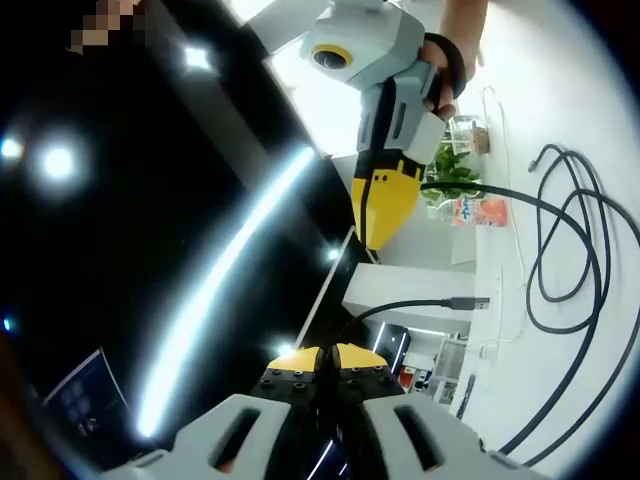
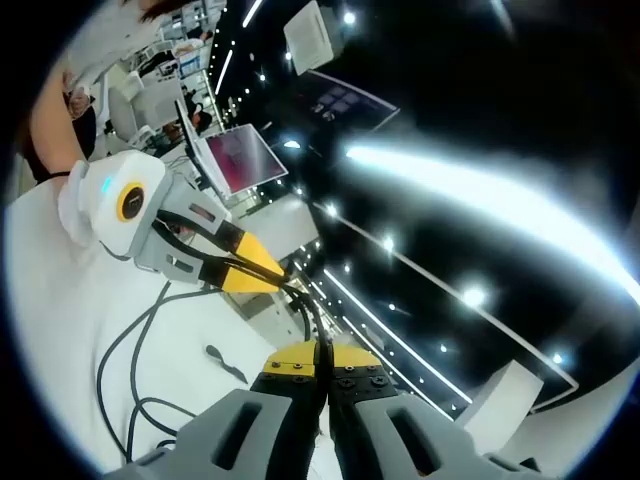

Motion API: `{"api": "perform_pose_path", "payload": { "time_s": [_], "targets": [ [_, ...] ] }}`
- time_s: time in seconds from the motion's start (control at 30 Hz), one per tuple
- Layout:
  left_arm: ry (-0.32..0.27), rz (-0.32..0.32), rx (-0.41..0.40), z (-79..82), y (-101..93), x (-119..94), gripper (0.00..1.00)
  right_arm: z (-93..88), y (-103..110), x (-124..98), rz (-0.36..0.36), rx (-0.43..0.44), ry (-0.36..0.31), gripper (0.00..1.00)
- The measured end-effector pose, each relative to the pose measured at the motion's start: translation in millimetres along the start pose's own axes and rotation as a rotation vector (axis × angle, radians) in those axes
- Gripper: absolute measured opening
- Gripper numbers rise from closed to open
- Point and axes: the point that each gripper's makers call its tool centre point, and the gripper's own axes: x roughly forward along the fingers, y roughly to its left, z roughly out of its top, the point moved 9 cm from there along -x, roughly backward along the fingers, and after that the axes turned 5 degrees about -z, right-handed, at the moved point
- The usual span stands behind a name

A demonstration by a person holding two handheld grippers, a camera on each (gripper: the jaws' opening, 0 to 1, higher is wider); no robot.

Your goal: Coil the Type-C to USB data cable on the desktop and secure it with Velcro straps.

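No text, label or number can be read. A red-and-white packet [image 1: 478, 211] on the far desk [image 1: 600, 130] edge and a dark screen [image 2: 340, 100] overhead bear print, too small and blurred to make out.

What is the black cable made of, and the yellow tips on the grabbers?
The cable looks like rubbery, matte plastic: it bends into soft loops. Its plug looks like shiny metal. The right gripper has yellow tips that look like smooth hard plastic, probably.
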Motion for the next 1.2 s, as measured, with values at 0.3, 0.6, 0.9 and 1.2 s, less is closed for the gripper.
{"api": "perform_pose_path", "payload": {
  "time_s": [0.3, 0.6, 0.9, 1.2],
  "targets": [
    [0.008, 0.001, 0.004, -0.8, -0.4, -0.2, 0.05, 2.5, 1.6, -0.4, 0.002, -0.004, -0.007, 0.01],
    [0.008, 0.004, 0.021, 1.5, 0.9, -0.2, 0.04, -0.9, 0.3, 0.3, -0.019, -0.029, -0.003, 0.01],
    [0.012, 0.015, 0.009, -0.5, 1.0, -0.3, 0.05, 6.8, 5.2, -1.2, -0.018, -0.067, -0.029, 0.01],
    [0.012, 0.052, -0.012, -1.0, 4.7, -1.6, 0.08, 15.8, 9.2, -3.9, -0.016, -0.101, -0.065, 0.01]
  ]
}}
